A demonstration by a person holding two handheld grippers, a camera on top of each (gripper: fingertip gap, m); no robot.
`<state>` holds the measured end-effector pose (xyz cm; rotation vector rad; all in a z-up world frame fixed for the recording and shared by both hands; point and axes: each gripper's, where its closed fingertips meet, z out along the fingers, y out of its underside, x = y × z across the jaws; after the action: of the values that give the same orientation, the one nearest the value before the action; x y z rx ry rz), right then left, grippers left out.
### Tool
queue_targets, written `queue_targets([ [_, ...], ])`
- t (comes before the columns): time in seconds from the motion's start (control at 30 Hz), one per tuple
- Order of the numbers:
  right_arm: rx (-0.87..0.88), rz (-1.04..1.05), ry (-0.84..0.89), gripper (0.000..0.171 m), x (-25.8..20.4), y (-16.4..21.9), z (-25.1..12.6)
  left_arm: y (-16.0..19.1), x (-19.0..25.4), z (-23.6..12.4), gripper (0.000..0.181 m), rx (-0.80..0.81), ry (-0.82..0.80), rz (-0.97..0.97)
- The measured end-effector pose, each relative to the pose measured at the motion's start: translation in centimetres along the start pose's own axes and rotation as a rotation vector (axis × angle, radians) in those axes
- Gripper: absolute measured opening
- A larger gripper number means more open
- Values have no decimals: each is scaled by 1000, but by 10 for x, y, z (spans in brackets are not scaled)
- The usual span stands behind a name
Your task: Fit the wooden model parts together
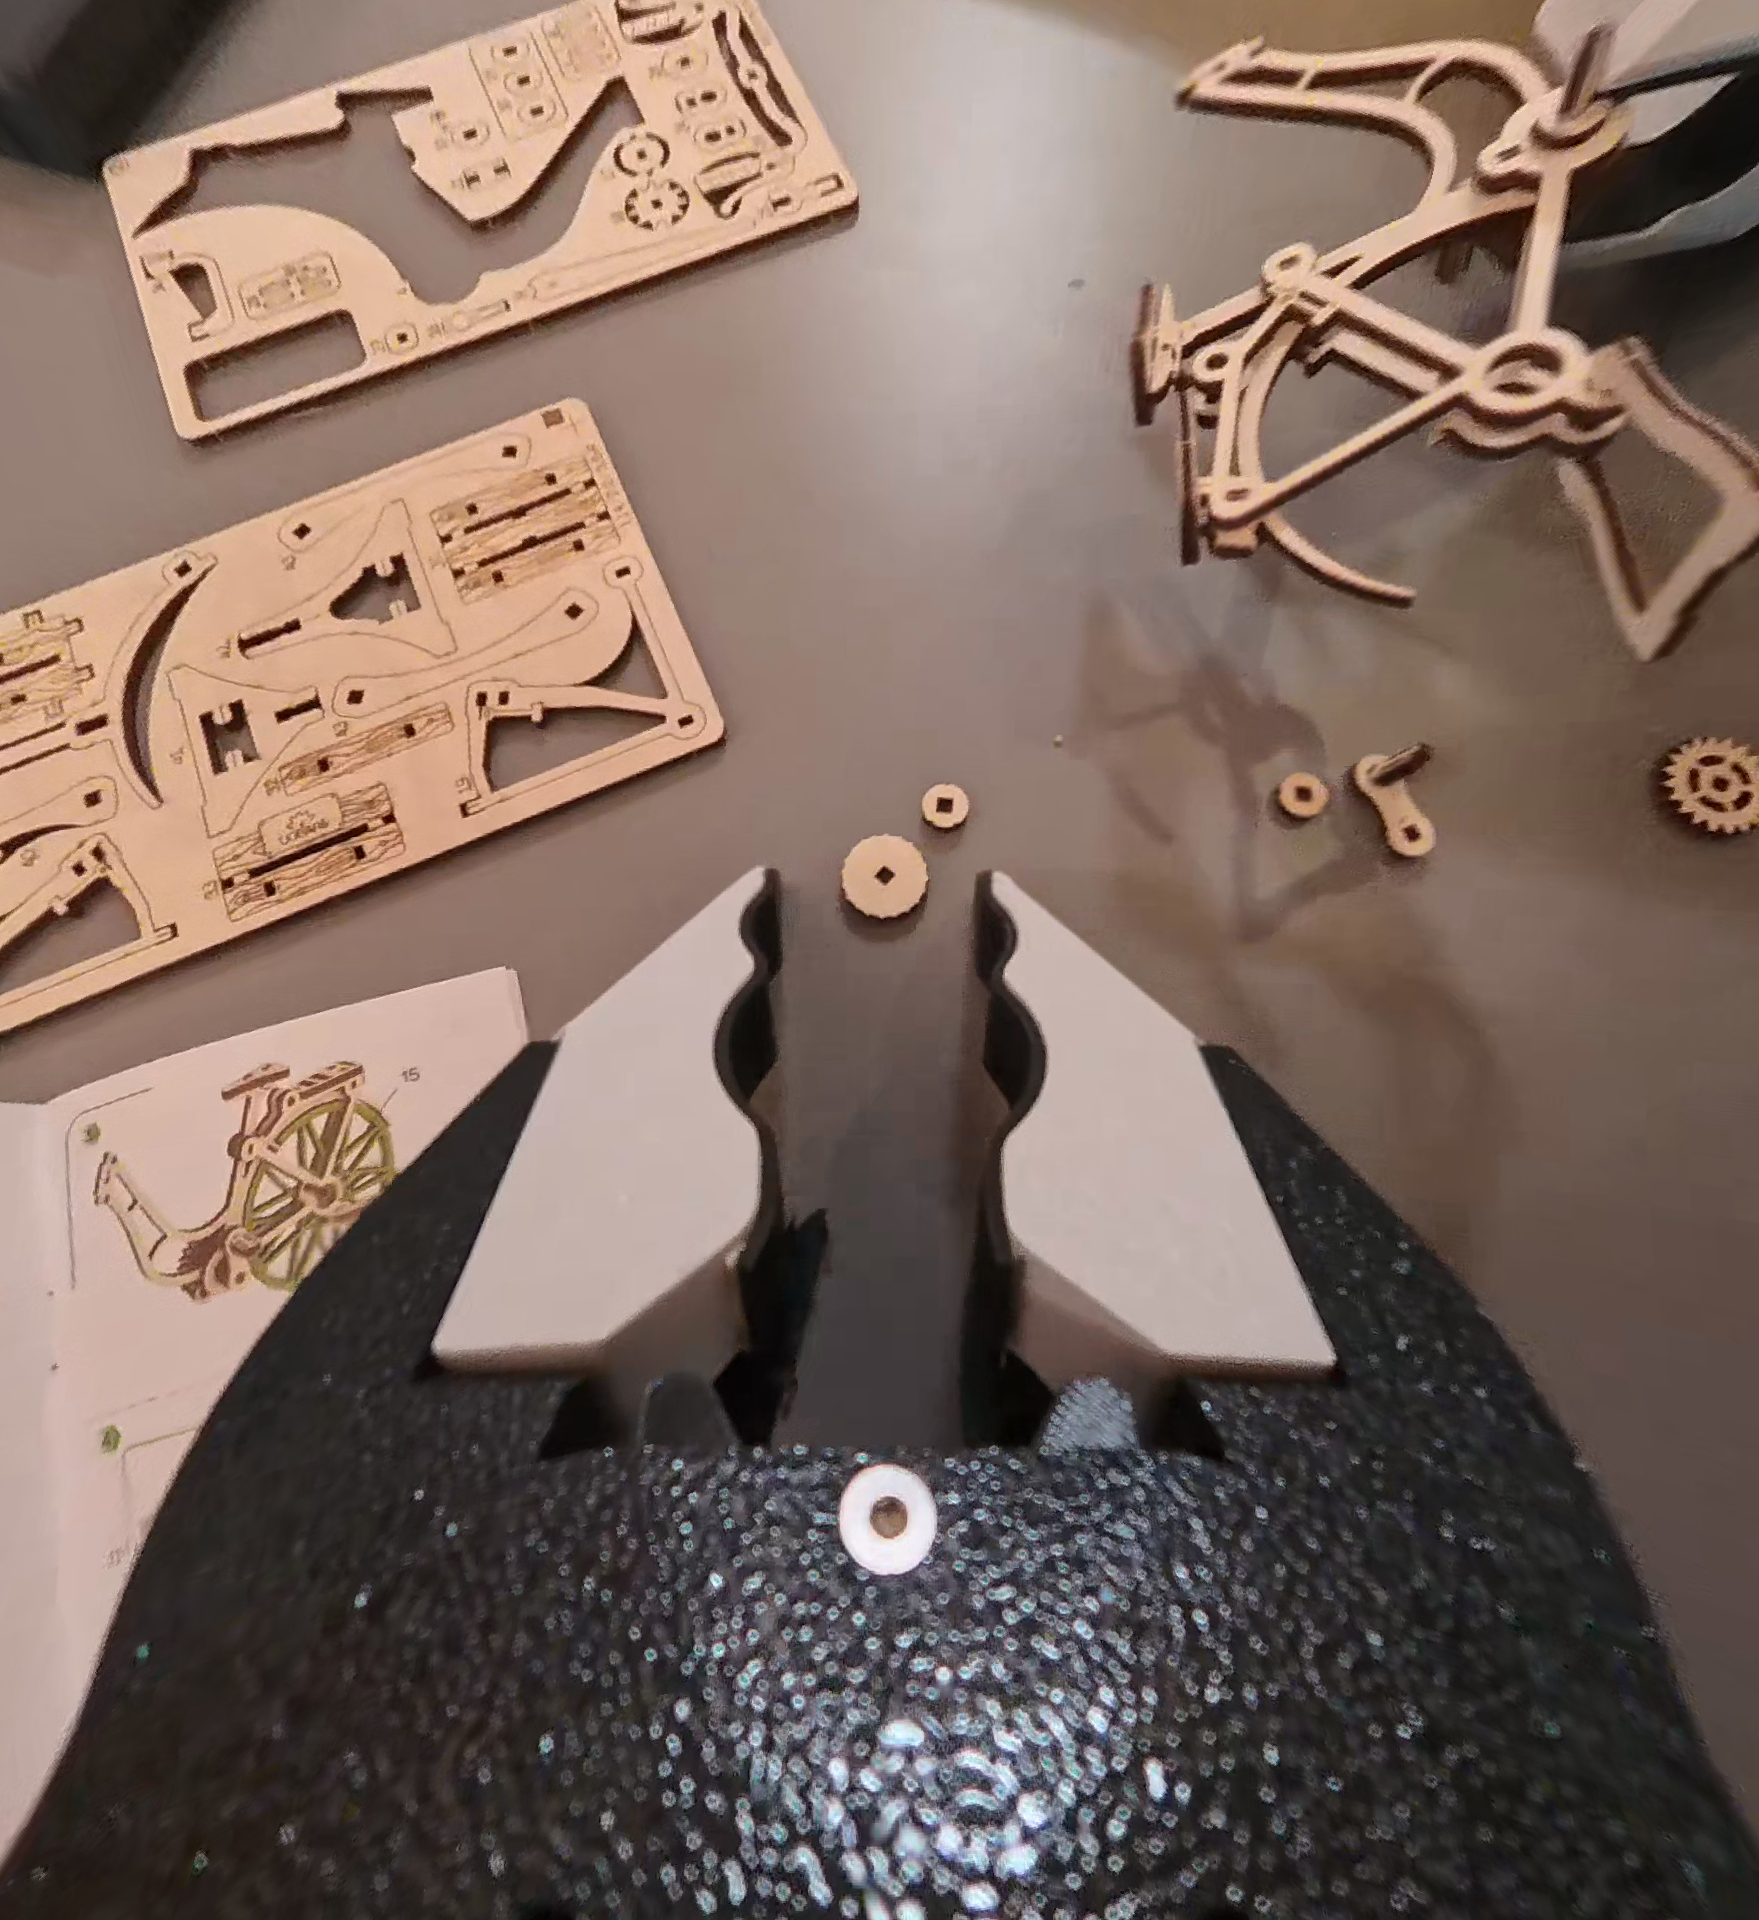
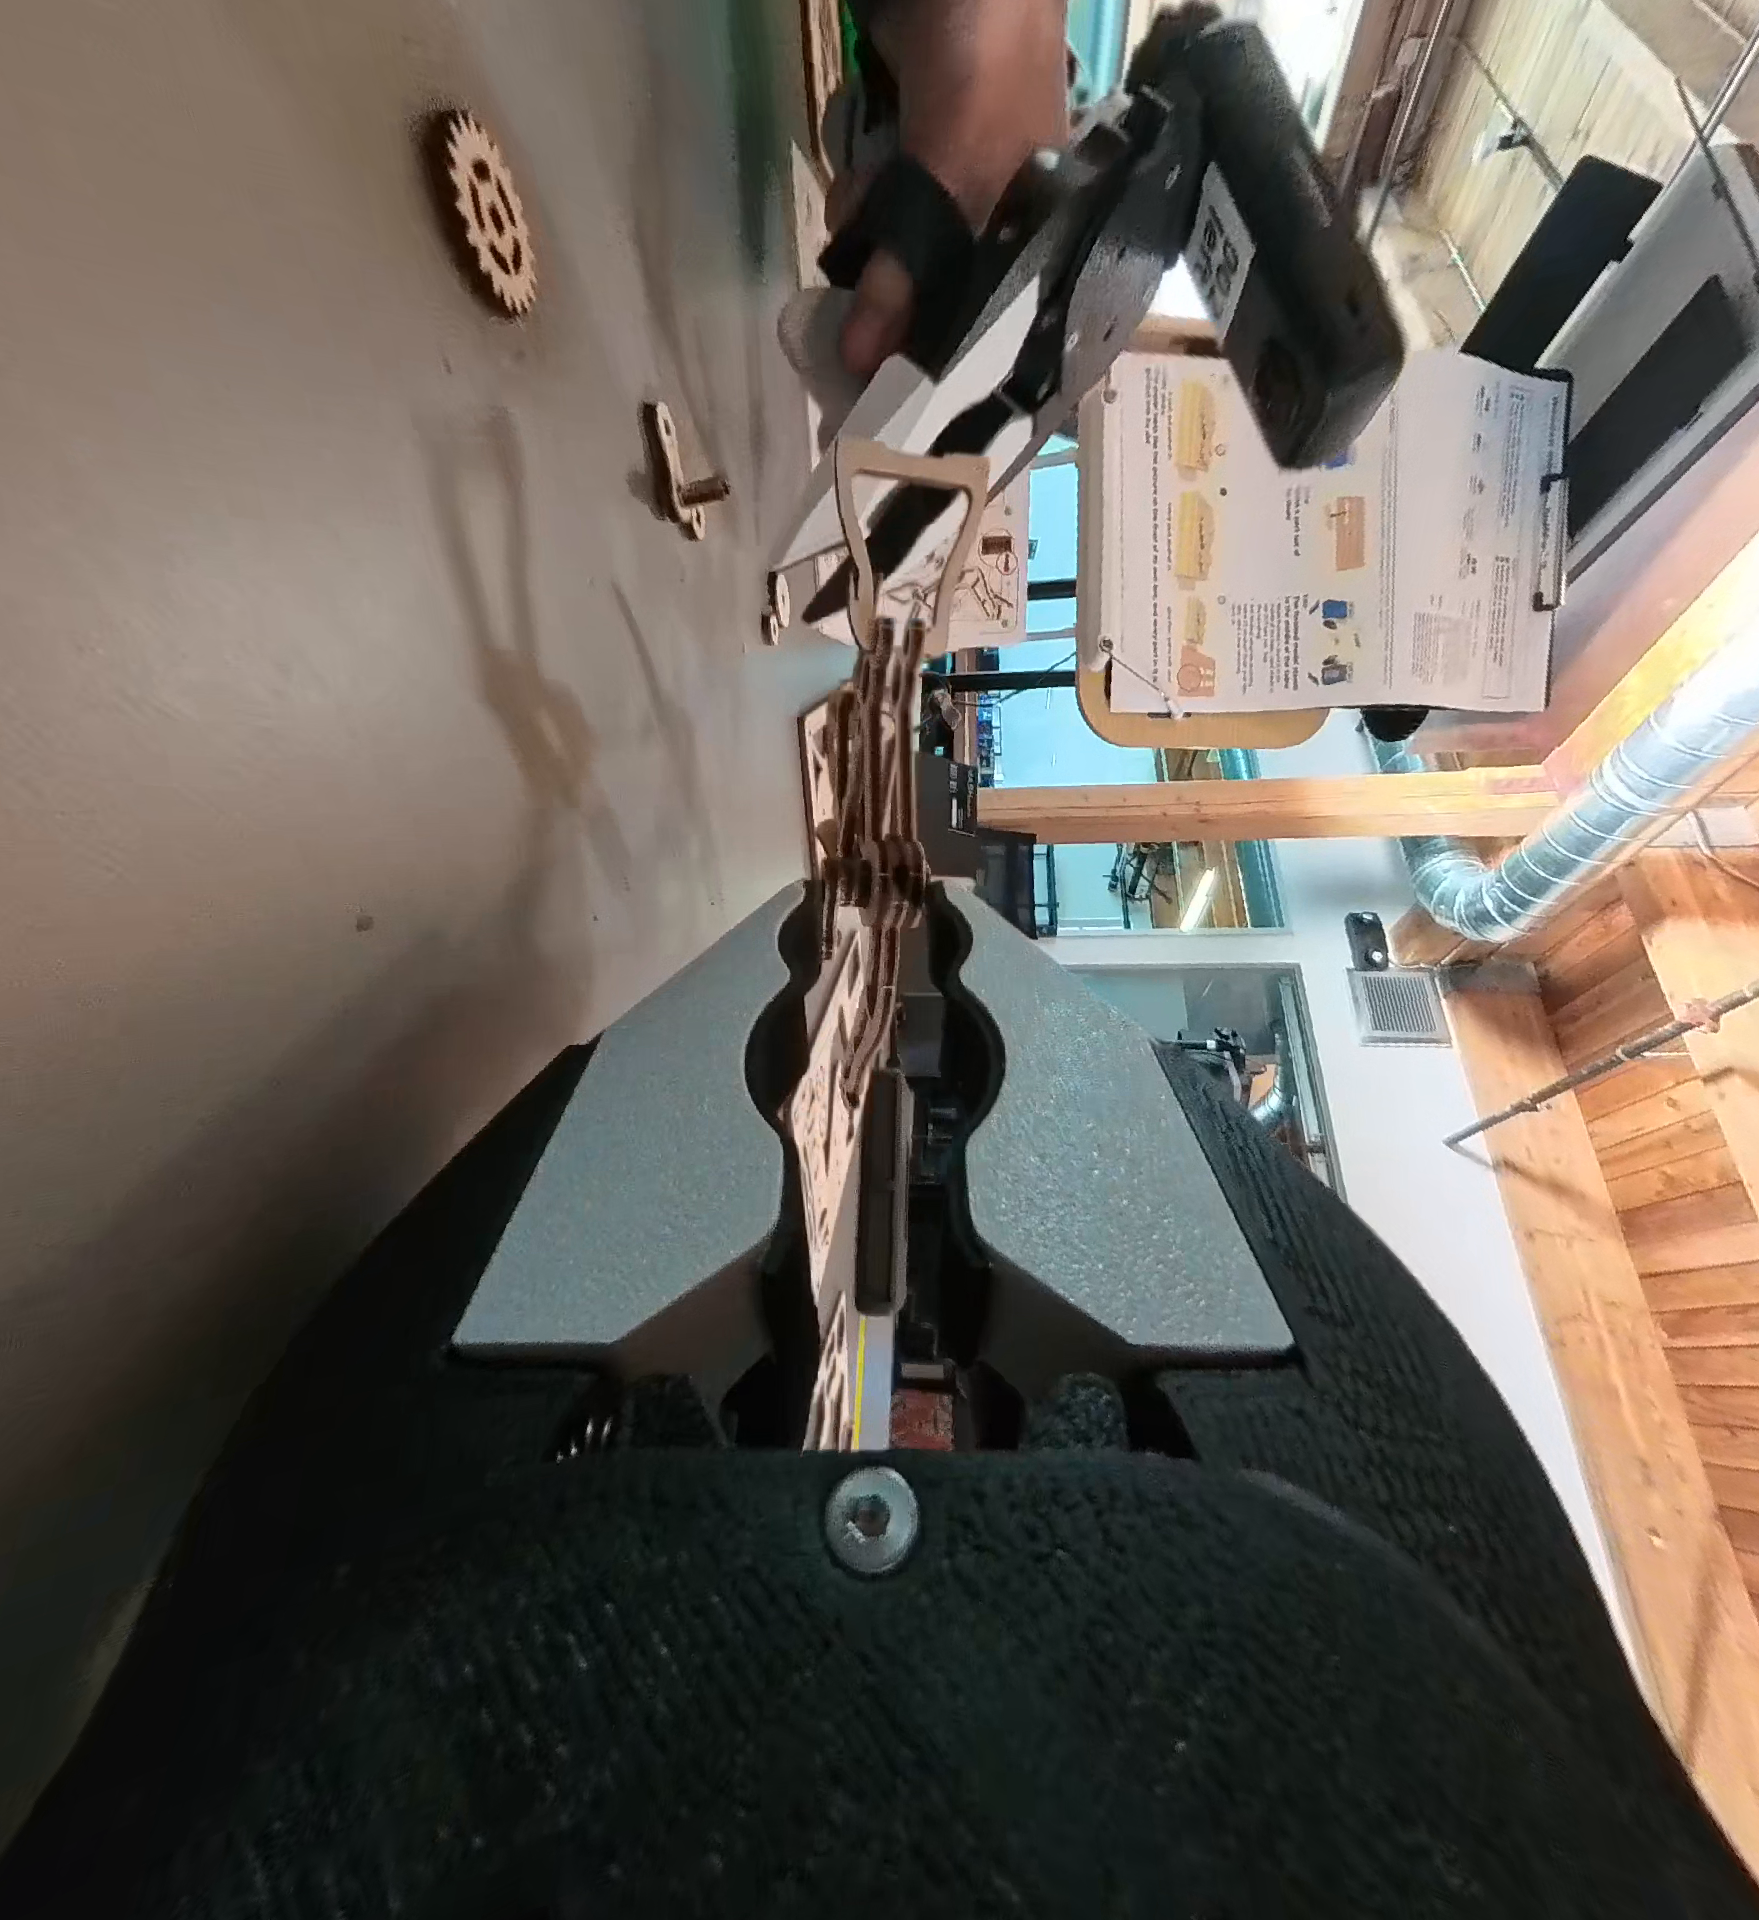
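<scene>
My left gripper (image 1: 877, 896) is open and empty, low over the dark table (image 1: 958, 520). A small serrated wooden disc (image 1: 885, 878) lies just ahead between its fingertips, with a smaller washer (image 1: 946, 807) beyond it. My right gripper (image 2: 875, 902) is shut on the partly built wooden model (image 2: 870, 790) and holds it above the table. In the left wrist view the model (image 1: 1426, 343) hangs at the top right from the right gripper's fingers (image 1: 1727, 47). In the right wrist view a hand holds the left gripper, whose fingers (image 2: 906, 405) reach toward the table beyond the model.
Two cut-out wooden part sheets (image 1: 480, 197) (image 1: 314, 707) lie at the left, with an open instruction booklet (image 1: 231, 1143) below them. A second washer (image 1: 1303, 796), a crank piece (image 1: 1394, 800) and a gear (image 1: 1714, 787) lie at the right. A clipboard with pages (image 2: 1322, 540) stands behind. The gap from one gripper's tips to the other's is roughly 15 cm.
</scene>
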<state>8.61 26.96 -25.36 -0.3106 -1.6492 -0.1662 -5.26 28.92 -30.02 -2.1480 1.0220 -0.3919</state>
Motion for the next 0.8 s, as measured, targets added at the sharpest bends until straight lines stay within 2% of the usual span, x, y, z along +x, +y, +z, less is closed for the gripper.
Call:
queue_targets([
  [0.33,17,-2,-12,18,-4,-4,0,-2,0,3,23,36,62,-22],
  [0.4,20,-5,-17,18,-5,-4,1,-1,-2,2,15,36,60,-28],
  [0.53,34,-15,-30,18,-9,-7,1,-2,-2,1,15,30,56,68],
  [0.6,39,-26,-31,19,-10,-8,1,-21,6,-1,14,102,91,135],
  [0.7,51,-38,-34,18,-12,-11,1,-78,42,-17,14,302,304,179],
  [0.8,57,-50,-40,17,-14,-13,1,-105,80,-16,14,323,521,259],
])
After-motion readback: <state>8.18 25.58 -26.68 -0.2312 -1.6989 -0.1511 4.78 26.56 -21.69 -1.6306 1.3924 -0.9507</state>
